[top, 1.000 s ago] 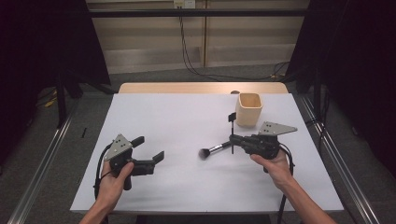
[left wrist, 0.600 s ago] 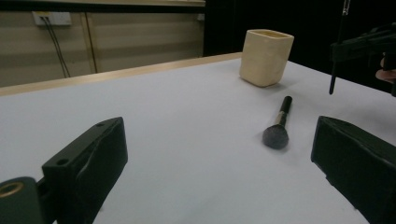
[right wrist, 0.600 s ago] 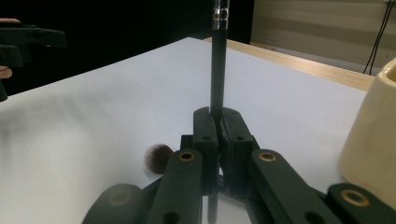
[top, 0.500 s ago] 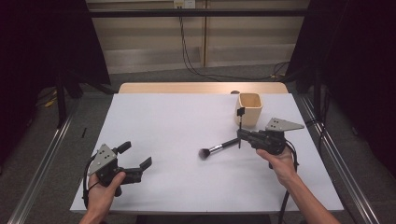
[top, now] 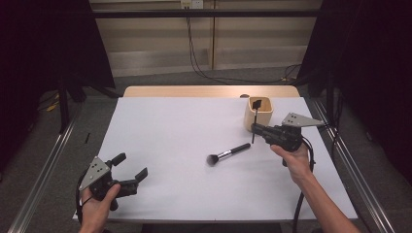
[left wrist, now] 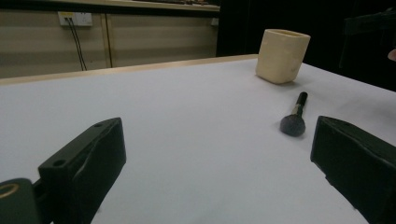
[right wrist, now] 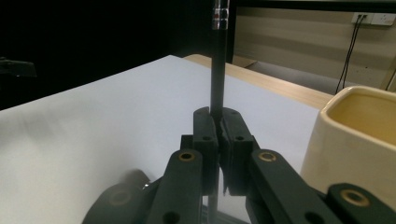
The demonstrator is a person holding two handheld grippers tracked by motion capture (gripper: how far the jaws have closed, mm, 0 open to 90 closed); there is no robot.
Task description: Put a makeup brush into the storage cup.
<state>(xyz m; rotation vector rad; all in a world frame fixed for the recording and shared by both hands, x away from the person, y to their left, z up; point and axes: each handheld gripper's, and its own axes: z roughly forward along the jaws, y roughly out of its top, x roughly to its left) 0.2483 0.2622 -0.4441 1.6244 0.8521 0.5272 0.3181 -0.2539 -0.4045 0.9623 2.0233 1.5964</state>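
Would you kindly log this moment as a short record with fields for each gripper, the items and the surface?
right gripper: shut on thin black brush, held upright beside the cup
left gripper: open, nothing between the jaws, near the table's front left corner
cup: cream, upright, back right
powder brush: lying flat mid-table, bristles toward the front left
table: white top

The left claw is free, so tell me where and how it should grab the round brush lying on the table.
Grip the round brush on its black handle, not the silver ferrule or soft bristle head. It lies flat and slanted, head nearer the left claw, so probably come from above with the jaws straddling the handle crosswise.
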